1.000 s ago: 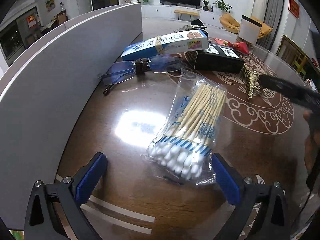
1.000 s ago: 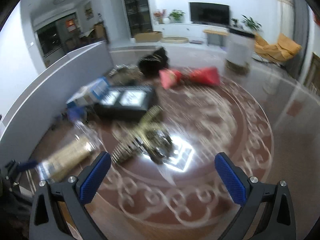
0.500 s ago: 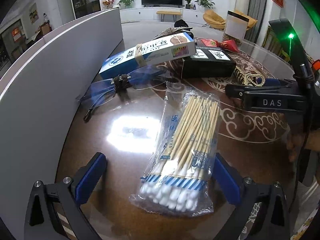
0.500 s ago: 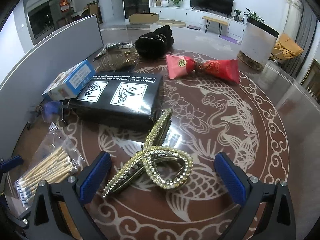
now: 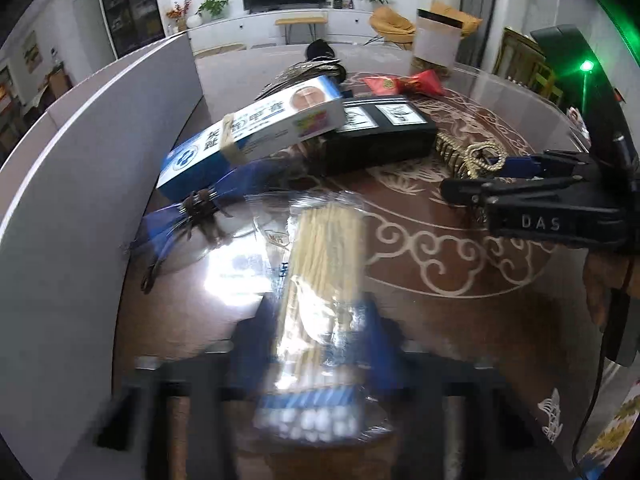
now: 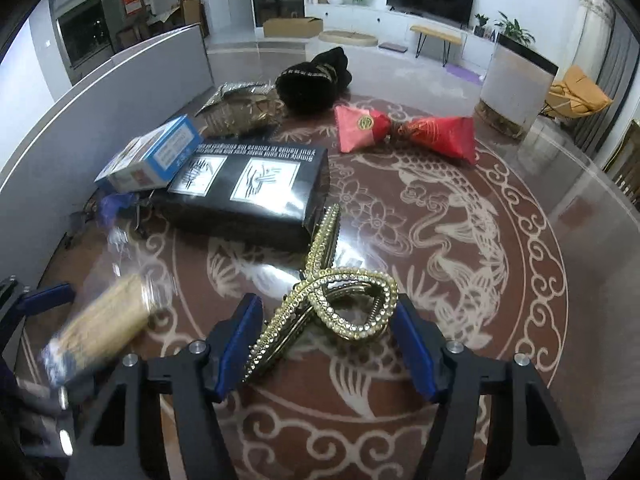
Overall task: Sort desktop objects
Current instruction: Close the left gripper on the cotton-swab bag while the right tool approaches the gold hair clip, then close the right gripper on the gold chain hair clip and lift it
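A clear bag of cotton swabs (image 5: 324, 248) lies on the dark patterned table (image 6: 500, 280). My left gripper (image 5: 320, 328) is closing on its near end, and the blue pads squeeze the plastic from both sides. That view is blurred by motion. In the right wrist view the bag (image 6: 100, 328) shows at the lower left. A gold rhinestone hair clip (image 6: 344, 300) lies between the blue pads of my right gripper (image 6: 326, 340), whose jaws are closing. The right pad is at the clip's loop and a small gap remains on the left.
Glasses (image 5: 192, 212) lie by a blue-white box (image 5: 256, 132) and a black box (image 6: 248, 184). Behind them are a red packet (image 6: 404, 136) and a black pouch (image 6: 316, 80). A grey partition (image 5: 80, 160) borders the table on the left.
Both grippers' jaws have narrowed from wide open. The left pads now pinch the swab bag's near end, and the right pads have come in around the hair clip.
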`<state>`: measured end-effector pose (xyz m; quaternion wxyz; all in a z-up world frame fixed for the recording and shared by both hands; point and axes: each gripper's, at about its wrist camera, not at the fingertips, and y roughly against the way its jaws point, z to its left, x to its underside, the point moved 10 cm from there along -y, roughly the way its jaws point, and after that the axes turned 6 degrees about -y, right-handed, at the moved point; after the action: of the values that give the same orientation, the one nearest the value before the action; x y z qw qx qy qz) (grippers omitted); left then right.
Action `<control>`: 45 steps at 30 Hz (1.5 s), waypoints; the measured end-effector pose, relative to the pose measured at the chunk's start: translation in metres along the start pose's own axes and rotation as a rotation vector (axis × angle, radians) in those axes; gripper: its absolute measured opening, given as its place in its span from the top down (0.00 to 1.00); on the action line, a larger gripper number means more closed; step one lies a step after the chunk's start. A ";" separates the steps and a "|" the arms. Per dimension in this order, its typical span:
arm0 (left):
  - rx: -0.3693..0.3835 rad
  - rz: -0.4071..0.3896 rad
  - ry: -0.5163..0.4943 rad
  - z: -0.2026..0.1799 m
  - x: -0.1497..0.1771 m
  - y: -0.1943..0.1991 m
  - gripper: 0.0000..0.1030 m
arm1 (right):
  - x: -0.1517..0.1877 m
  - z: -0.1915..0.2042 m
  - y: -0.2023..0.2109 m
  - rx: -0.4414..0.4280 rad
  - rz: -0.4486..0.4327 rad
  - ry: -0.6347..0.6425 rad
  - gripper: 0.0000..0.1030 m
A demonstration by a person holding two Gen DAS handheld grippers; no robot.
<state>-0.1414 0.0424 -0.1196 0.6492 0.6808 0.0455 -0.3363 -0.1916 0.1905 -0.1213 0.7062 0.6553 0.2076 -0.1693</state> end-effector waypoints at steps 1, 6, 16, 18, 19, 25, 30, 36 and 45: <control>0.007 -0.005 -0.003 -0.003 0.001 0.002 0.68 | 0.002 -0.001 0.002 -0.003 0.000 0.003 0.36; 0.042 -0.022 0.034 -0.012 0.014 0.014 0.70 | 0.010 -0.006 0.022 -0.035 -0.013 0.009 0.51; 0.041 -0.036 0.061 -0.024 0.038 0.029 0.70 | 0.050 -0.023 0.039 -0.089 0.046 0.004 0.71; 0.050 -0.038 0.073 -0.024 0.037 0.029 0.70 | 0.046 -0.025 0.040 -0.079 0.026 0.009 0.54; 0.054 -0.039 0.077 -0.023 0.038 0.030 0.70 | 0.043 -0.026 0.040 -0.079 0.012 0.000 0.35; 0.056 -0.046 0.082 -0.024 0.036 0.028 0.70 | 0.021 -0.021 0.029 -0.125 -0.024 0.073 0.16; 0.079 -0.050 0.106 -0.022 0.034 0.027 0.70 | 0.015 -0.012 0.014 -0.150 -0.057 0.204 0.34; 0.084 -0.064 0.124 -0.022 0.033 0.030 0.71 | 0.018 -0.010 0.033 -0.173 -0.106 0.208 0.53; 0.090 -0.103 0.146 -0.019 0.028 0.051 0.71 | 0.031 -0.017 0.058 -0.155 -0.074 0.158 0.57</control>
<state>-0.0865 0.0416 -0.0923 0.5947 0.7287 0.1125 -0.3205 -0.1368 0.2136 -0.0885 0.7294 0.6020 0.2991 -0.1269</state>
